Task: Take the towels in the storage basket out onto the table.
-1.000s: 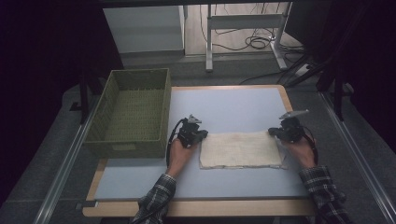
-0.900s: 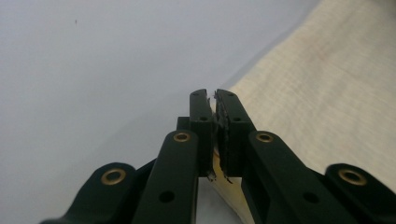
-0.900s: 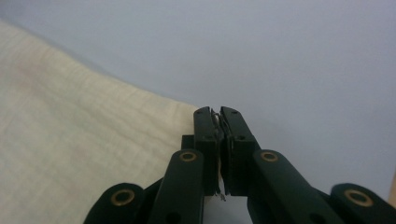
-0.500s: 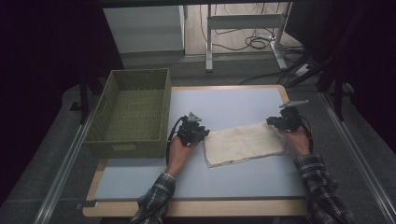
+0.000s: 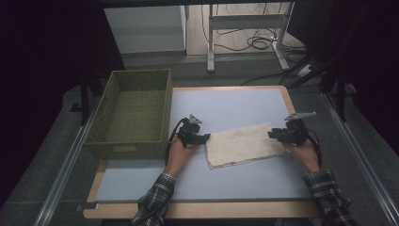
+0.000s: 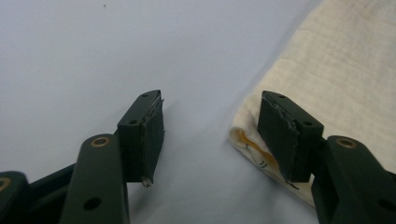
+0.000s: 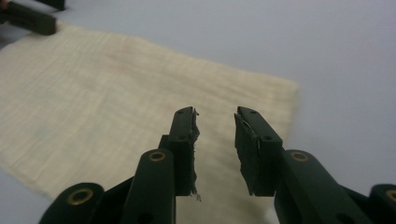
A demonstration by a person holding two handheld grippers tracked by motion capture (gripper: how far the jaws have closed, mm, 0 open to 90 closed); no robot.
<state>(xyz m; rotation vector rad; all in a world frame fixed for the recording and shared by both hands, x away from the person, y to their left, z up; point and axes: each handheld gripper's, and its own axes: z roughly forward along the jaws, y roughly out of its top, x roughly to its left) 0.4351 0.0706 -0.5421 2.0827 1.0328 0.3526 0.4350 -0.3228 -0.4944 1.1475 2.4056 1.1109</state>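
A cream folded cloth (image 5: 242, 143) lies slightly askew on the pale blue table (image 5: 226, 103). My left gripper (image 5: 204, 138) sits at the cloth's left end. In the left gripper view its jaws (image 6: 212, 100) stand apart over bare table, having just been opening, and the cloth (image 6: 336, 70) corner lies beside the right jaw, unpinched. My right gripper (image 5: 273, 135) is at the cloth's right end. Its jaws (image 7: 215, 114) have just been opening too and hover over the cloth (image 7: 116, 84) with nothing between them.
A green woven basket (image 5: 134, 113) stands at the table's left side, close to my left hand. The table has a wooden rim (image 5: 202, 210) along the near edge. Beyond the far edge are a floor with cables and a metal frame (image 5: 244, 23).
Both grippers were shut on the ends of the cloth and have let go. The cloth, stretched straight before, now lies slack and tilted, with its right end shifted towards the far side.
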